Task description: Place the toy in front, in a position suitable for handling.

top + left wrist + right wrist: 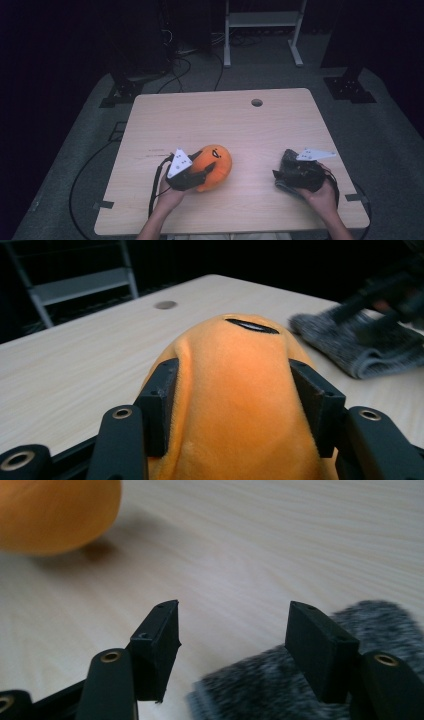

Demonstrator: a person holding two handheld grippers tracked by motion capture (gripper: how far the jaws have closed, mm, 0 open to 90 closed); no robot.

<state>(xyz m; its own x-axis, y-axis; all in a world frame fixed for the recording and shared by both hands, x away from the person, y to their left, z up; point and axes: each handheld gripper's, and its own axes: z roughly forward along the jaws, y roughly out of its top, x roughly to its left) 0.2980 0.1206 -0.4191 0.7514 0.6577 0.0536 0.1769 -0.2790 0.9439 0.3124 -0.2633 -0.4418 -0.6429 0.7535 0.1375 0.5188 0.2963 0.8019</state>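
An orange plush toy with a black face (216, 162) lies on the wooden table (225, 120), left of centre near the front. My left gripper (206, 173) is shut on it from the near-left side. In the left gripper view both pads dent the orange plush (235, 405) where they squeeze it. My right gripper (280, 175) is at the front right, over a grey fuzzy cloth (283, 186). In the right gripper view its jaws (232, 625) stand open above the cloth's (250, 690) edge with nothing between them, and the plush (55, 512) shows at top left.
A round cable hole (256, 102) sits near the table's far edge. A white metal rack (262, 20) stands on the floor behind the table, with cables beside it. Bare tabletop lies between the plush and the cloth (360, 347).
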